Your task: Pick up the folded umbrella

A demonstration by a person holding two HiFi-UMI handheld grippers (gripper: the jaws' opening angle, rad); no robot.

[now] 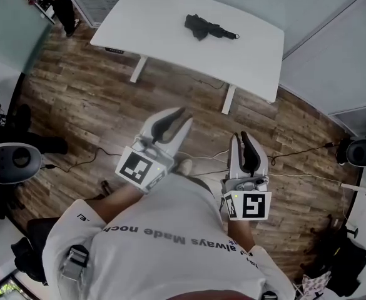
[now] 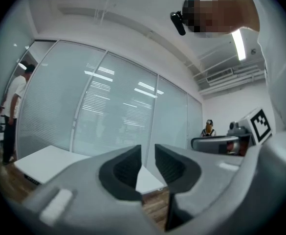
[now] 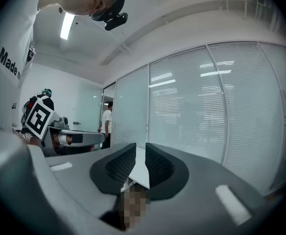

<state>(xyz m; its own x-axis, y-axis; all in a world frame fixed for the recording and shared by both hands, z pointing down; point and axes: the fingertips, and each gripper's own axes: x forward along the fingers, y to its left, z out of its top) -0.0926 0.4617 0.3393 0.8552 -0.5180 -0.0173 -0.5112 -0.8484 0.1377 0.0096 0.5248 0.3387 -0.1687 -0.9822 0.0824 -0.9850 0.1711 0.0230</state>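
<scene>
The folded black umbrella point(image 1: 209, 28) lies on the far half of a white table point(image 1: 157, 36), seen only in the head view. Both grippers are held close to my body, well short of the table and level. My left gripper point(image 1: 180, 114) has its dark pads together with nothing between them; in the left gripper view its jaws point(image 2: 143, 153) show only a thin slit, with a table corner point(image 2: 45, 163) beyond. My right gripper point(image 1: 244, 137) is likewise shut and empty, its jaws point(image 3: 141, 151) framing a strip of white tabletop point(image 3: 142, 173).
Wood floor with loose cables point(image 1: 295, 152) lies between me and the table. A person point(image 1: 57, 2) stands at the far left by the glass partition point(image 2: 108, 111). A chair and dark equipment point(image 1: 14, 161) crowd the left side, more gear point(image 1: 361, 152) the right.
</scene>
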